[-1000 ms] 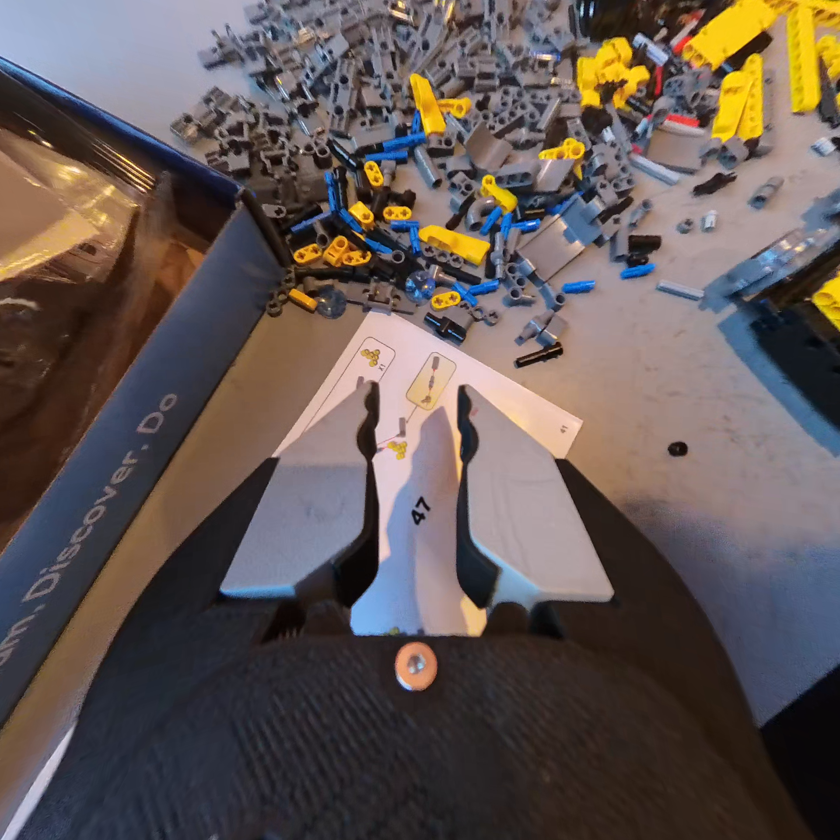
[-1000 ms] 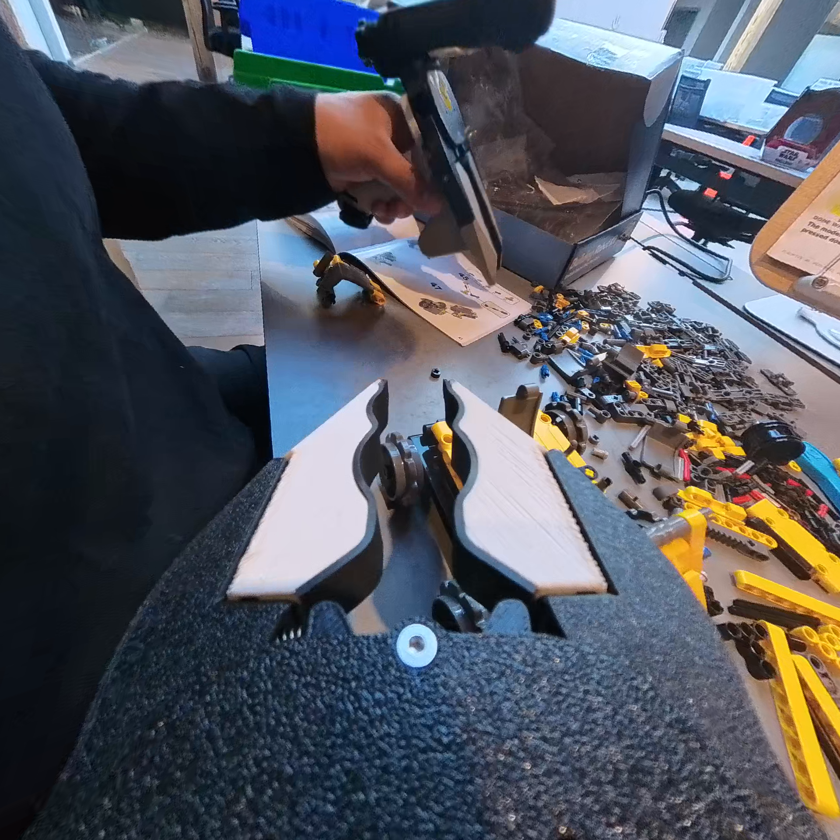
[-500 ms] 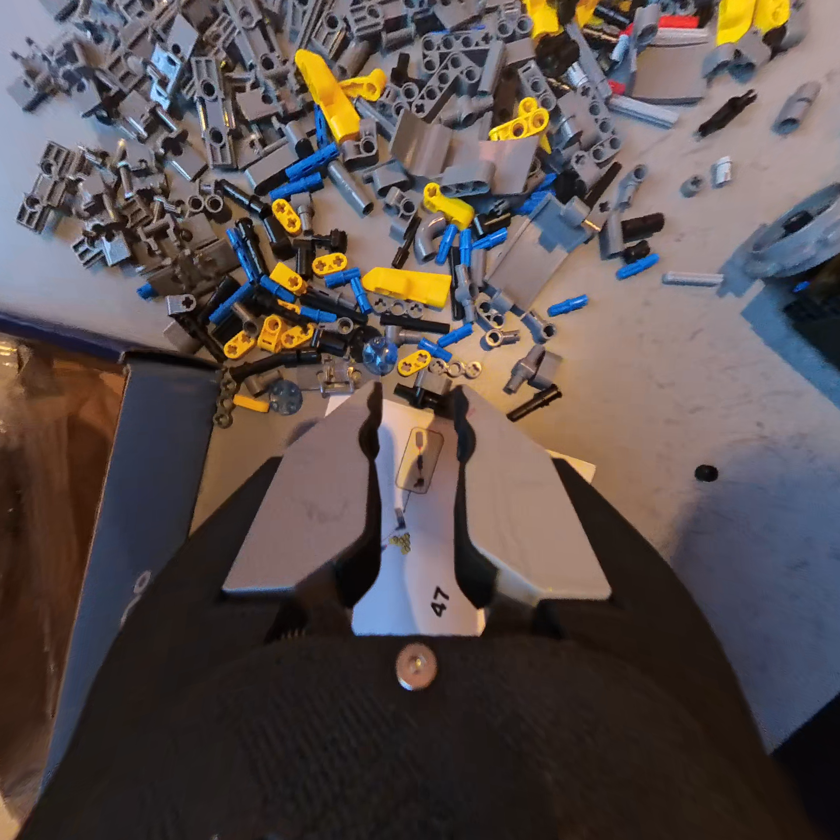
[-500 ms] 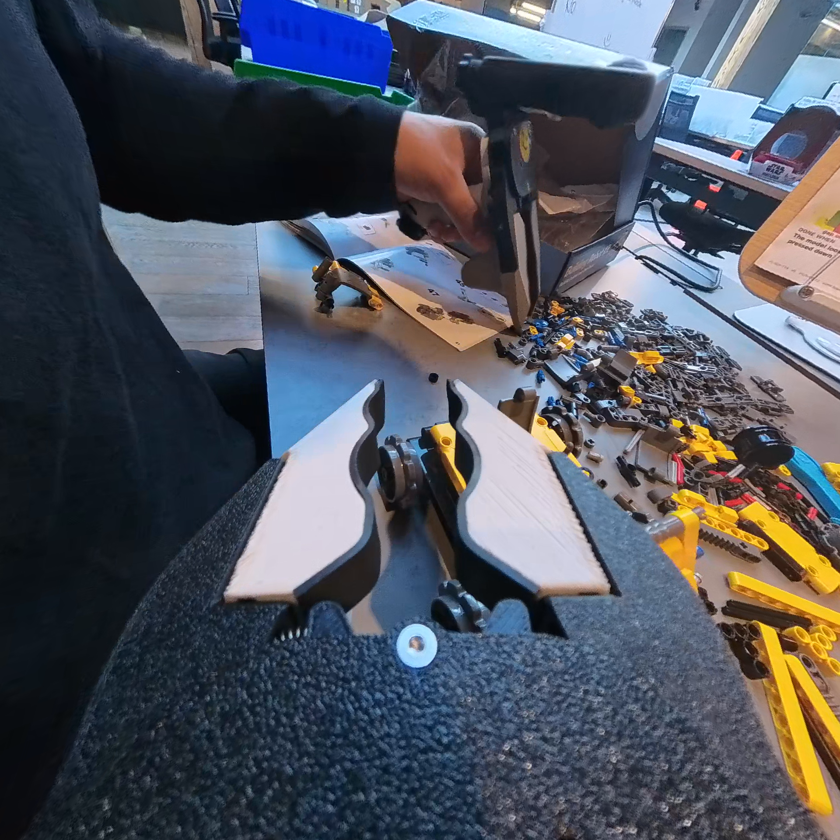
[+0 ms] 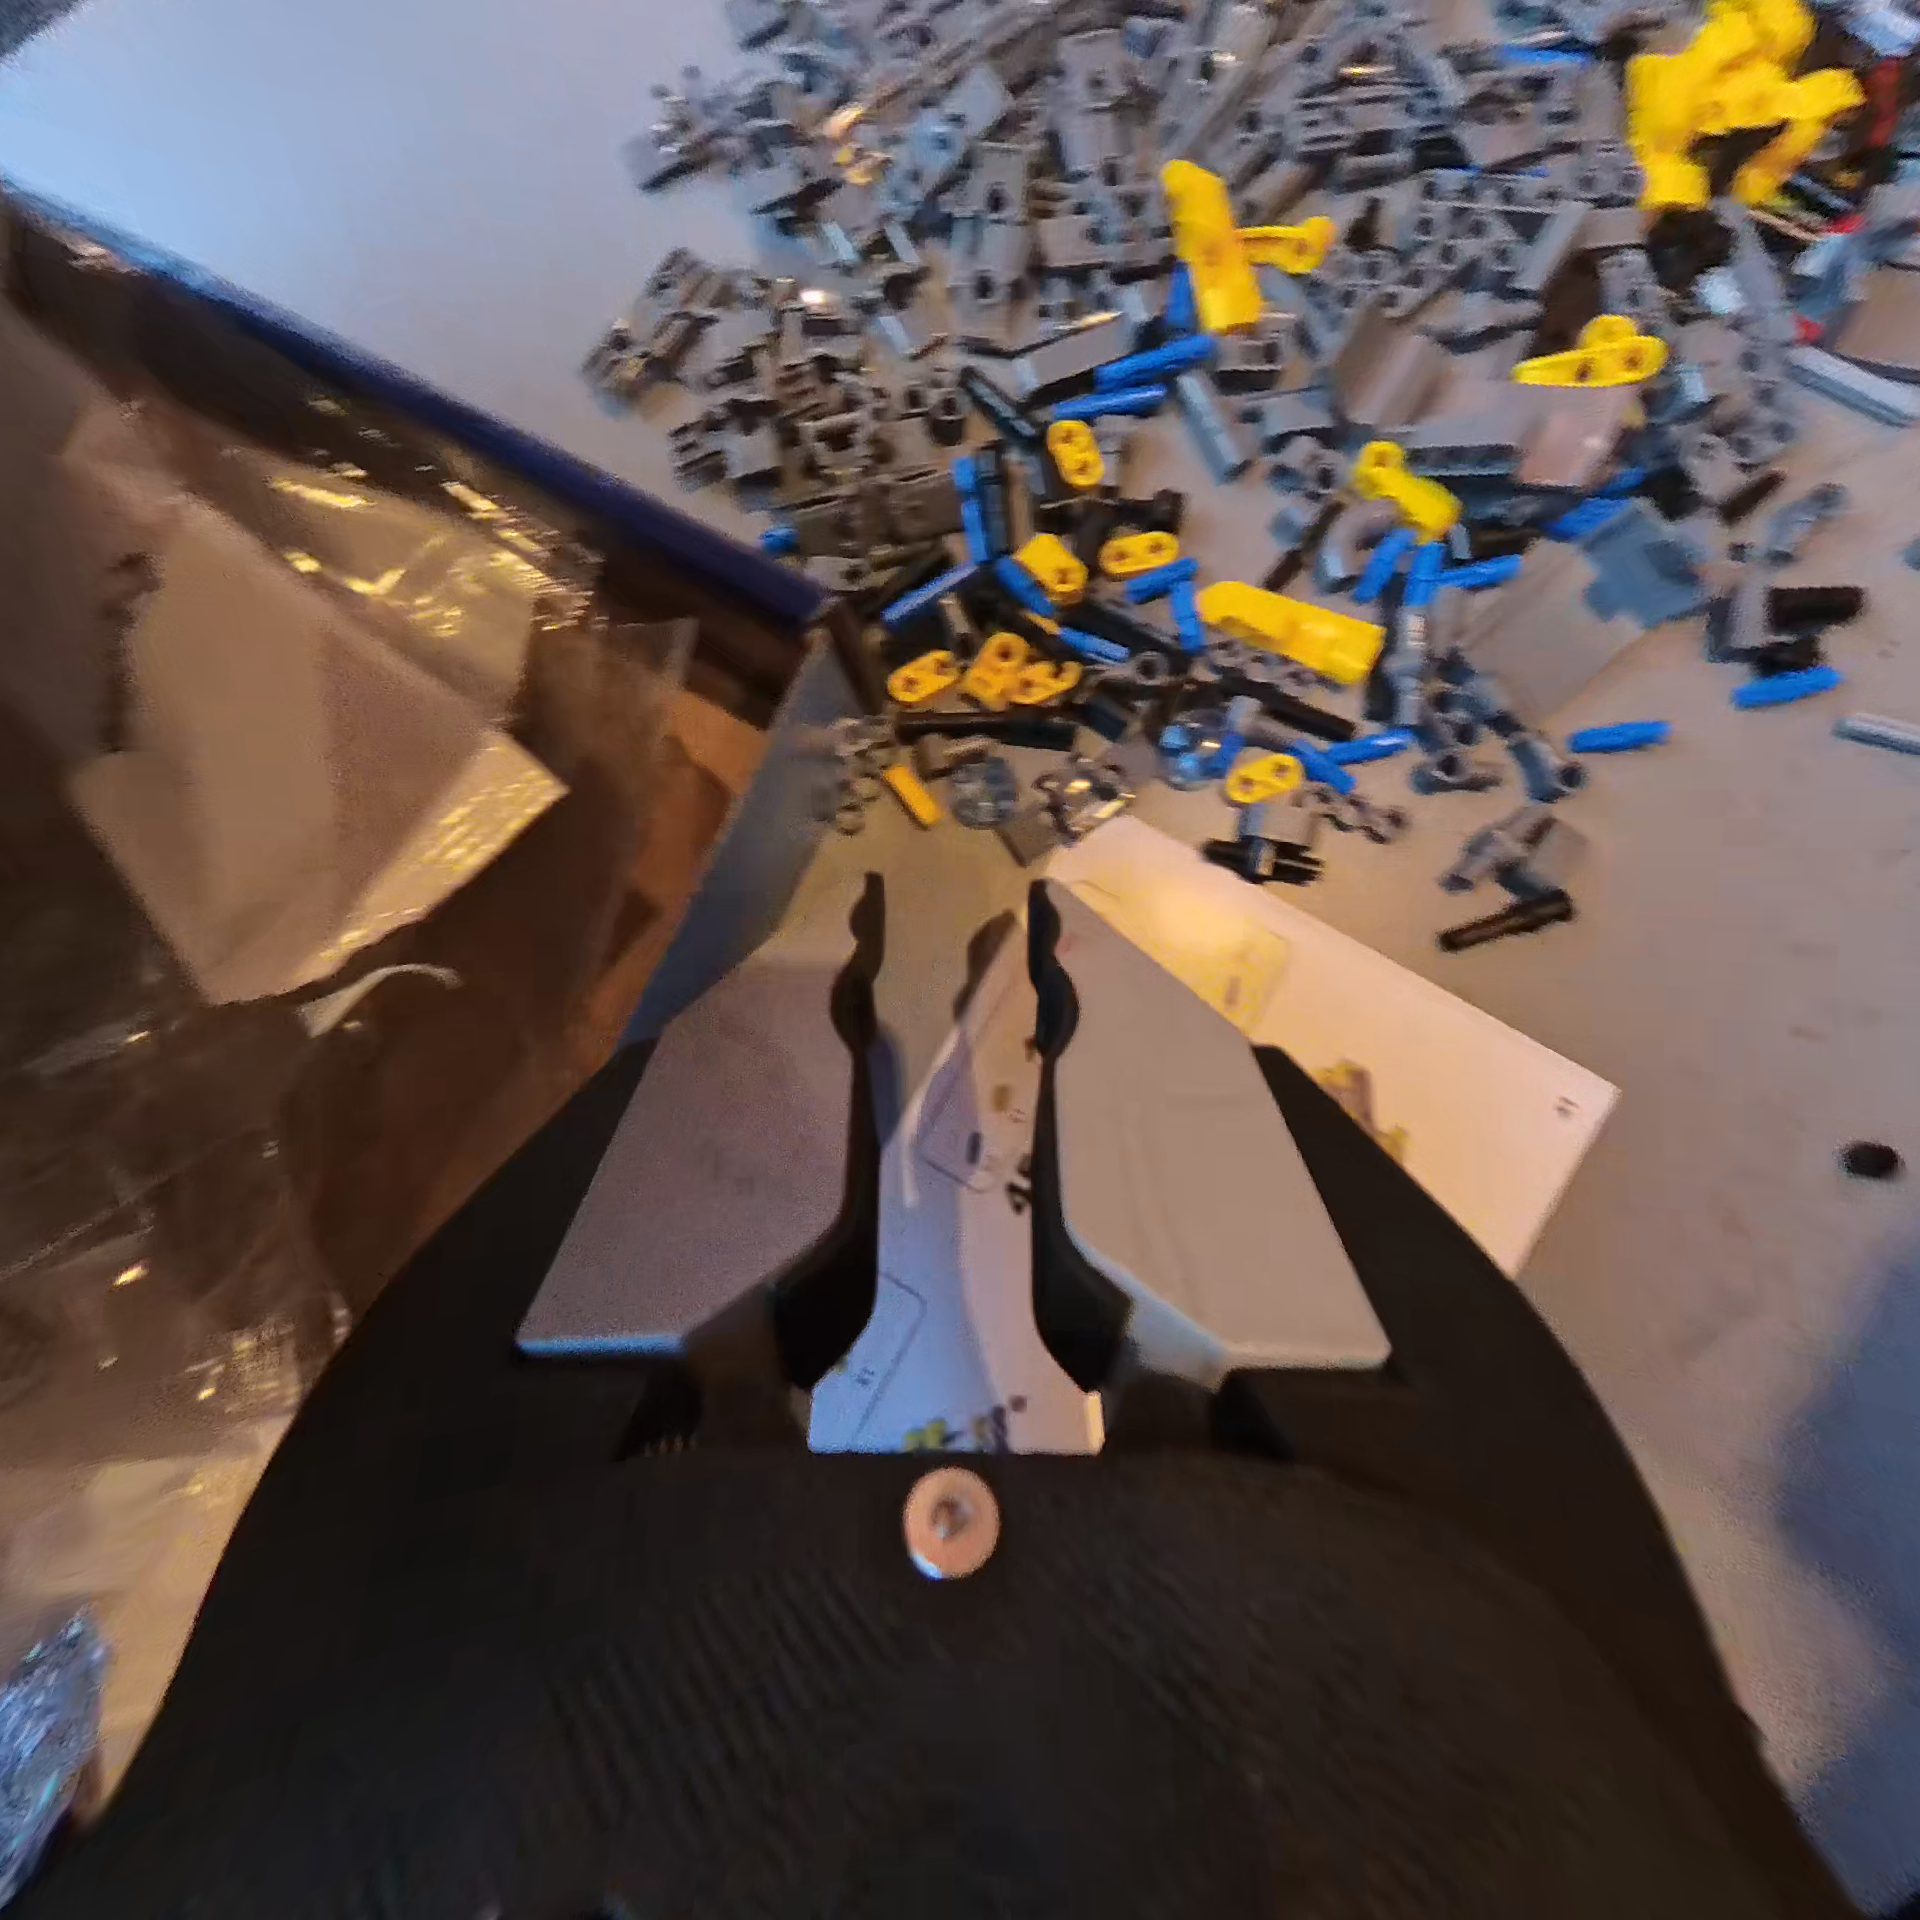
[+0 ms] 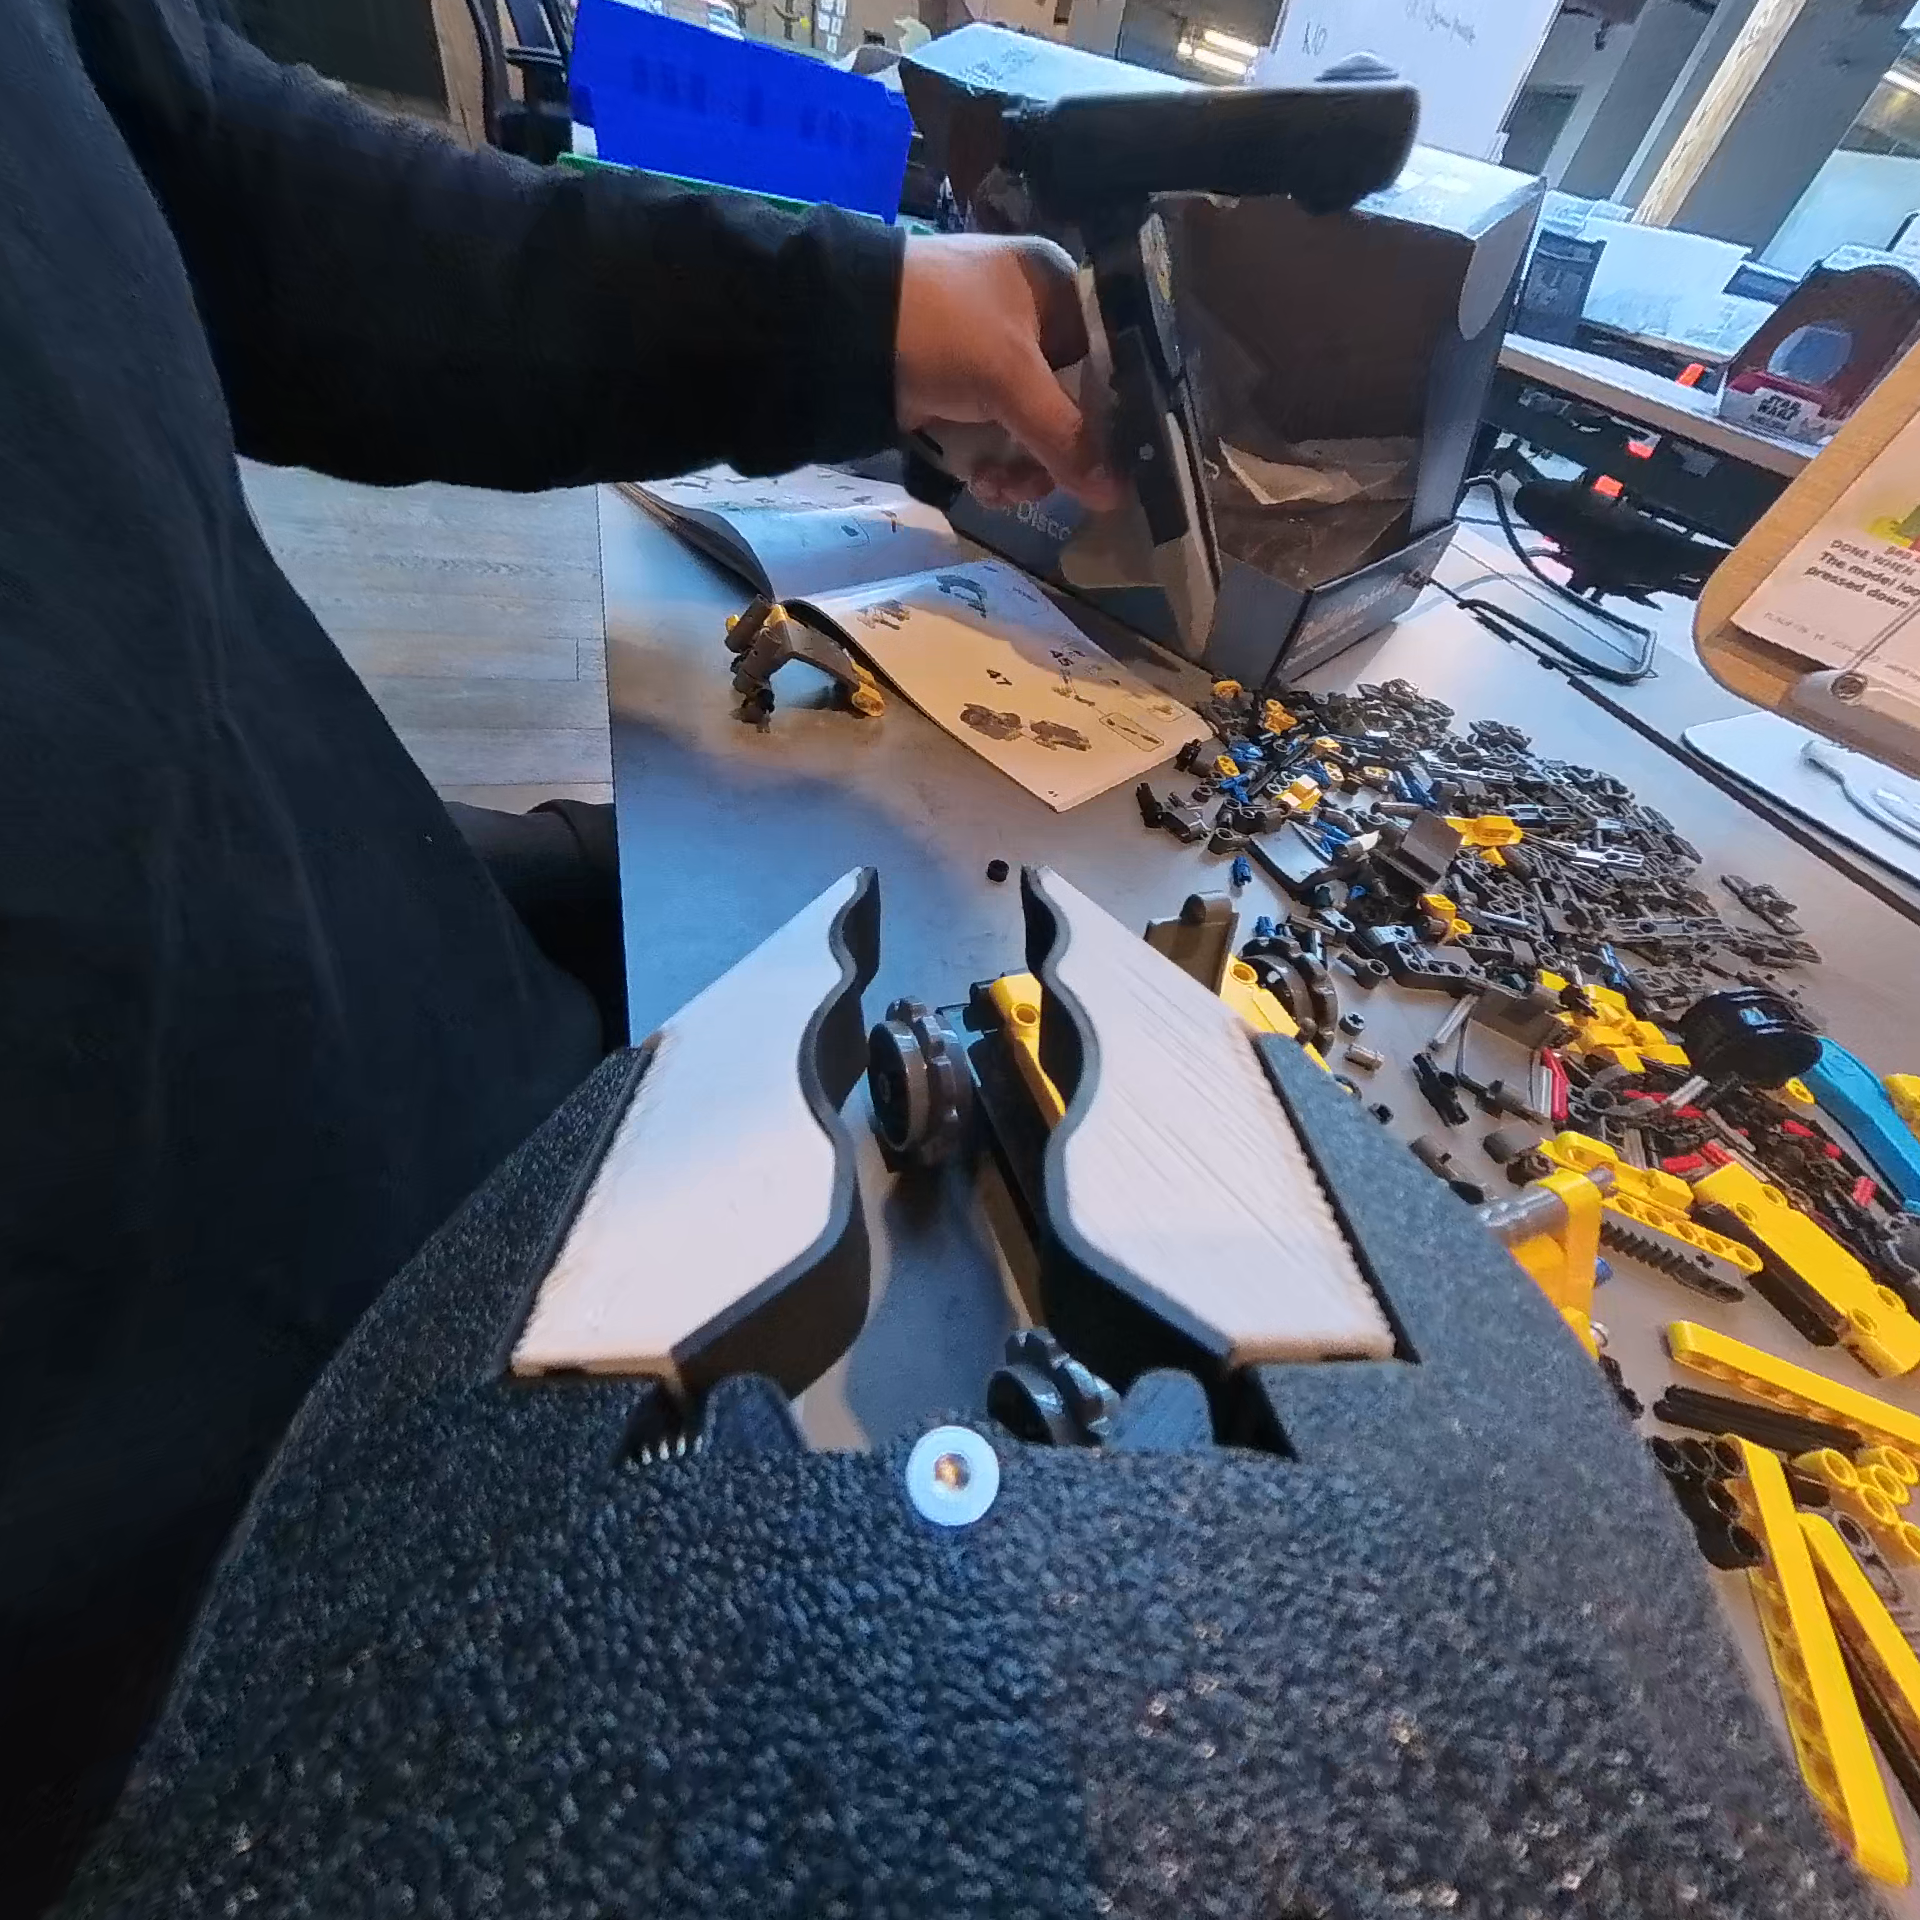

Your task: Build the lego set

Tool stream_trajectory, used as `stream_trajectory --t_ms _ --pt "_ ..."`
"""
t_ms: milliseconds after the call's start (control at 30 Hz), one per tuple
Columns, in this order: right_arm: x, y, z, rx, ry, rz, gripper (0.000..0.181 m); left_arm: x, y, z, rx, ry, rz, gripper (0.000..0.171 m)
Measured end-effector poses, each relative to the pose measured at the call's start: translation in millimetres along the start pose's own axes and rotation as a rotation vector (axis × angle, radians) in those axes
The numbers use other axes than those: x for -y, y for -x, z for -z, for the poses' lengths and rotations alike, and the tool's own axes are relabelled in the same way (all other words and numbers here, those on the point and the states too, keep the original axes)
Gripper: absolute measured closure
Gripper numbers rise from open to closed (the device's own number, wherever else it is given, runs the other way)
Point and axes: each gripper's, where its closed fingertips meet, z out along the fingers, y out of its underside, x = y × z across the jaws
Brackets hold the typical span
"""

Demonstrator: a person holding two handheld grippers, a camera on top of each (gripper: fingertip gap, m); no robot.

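1. The left gripper [image 5: 951, 904] hangs in the air above the grey table [image 5: 1714, 1039], its jaws parted with nothing between them. Its tips are over the edge of an open instruction booklet [image 5: 1434, 1049], beside the corner of a dark blue cardboard box [image 5: 665, 520].
2. The box holds crumpled clear plastic bags [image 5: 312, 727].
3. Just past the booklet lies a dense scatter of small grey, black, blue and yellow building pieces [image 5: 1195, 520].
4. The right gripper [image 6: 951, 883] sits low over the table, jaws apart and gripping nothing. Between its fingers lies part of a yellow and black built model [image 6: 1013, 1049] with a dark grey gear wheel [image 6: 914, 1081].
5. To its right lie long yellow beams [image 6: 1797, 1621].
6. A hand [image 6: 987, 364] in a black sleeve holds the left gripper near the box.
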Motion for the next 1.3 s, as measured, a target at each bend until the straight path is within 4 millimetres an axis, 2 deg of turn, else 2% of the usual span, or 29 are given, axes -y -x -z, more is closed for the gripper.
stream_trajectory --t_ms 67,100,300,467,567,633,700,833,933,1033,1133,1300 --pt "-0.1 0.3 0.0 -0.001 0.001 0.003 0.154 1.3 16.6 -6.2 0.067 -0.016 0.038 0.146" --pt "-0.1 0.4 -0.1 -0.002 0.001 0.005 0.154 -0.7 19.9 -10.8 0.075 -0.005 0.069 0.154" --pt "0.5 0.4 0.6 -0.014 -0.004 0.016 0.154 -3.1 17.3 -30.1 0.102 0.032 0.074 0.162" --pt "0.7 1.2 1.0 -0.010 -0.006 0.017 0.154 3.6 12.3 -35.7 0.078 0.024 0.058 0.167" --pt "0.8 2.2 1.0 -0.009 -0.007 0.023 0.154 6.6 8.4 -34.9 0.071 0.031 0.042 0.163" --pt "0.7 2.7 1.1 -0.009 -0.007 0.027 0.154 11.1 3.8 -25.1 0.066 0.012 0.015 0.163" --pt "1.1 2.9 1.6 -0.010 -0.011 0.031 0.155 14.9 3.2 -6.9 0.069 -0.005 0.007 0.162" --pt "0.8 2.8 1.4 -0.009 -0.009 0.027 0.155 22.4 -2.9 55.9 0.051 -0.107 -0.001 0.158" --pt "-0.2 1.5 0.6 -0.012 -0.001 0.020 0.155 14.7 12.4 106.5 0.138 -0.182 -0.001 0.153" --pt "-2.3 -0.6 -1.2 -0.023 0.015 0.014 0.155 1.4 26.8 140.3 0.188 -0.273 0.076 0.147" --pt "-1.0 -7.4 0.3 -0.085 0.006 0.030 0.155 -13.8 36.5 154.0 0.198 -0.380 0.180 0.145" --pt "0.7 -21.0 3.7 -0.187 -0.007 0.037 0.157 -54.1 52.8 148.2 0.213 -0.469 0.310 0.145"
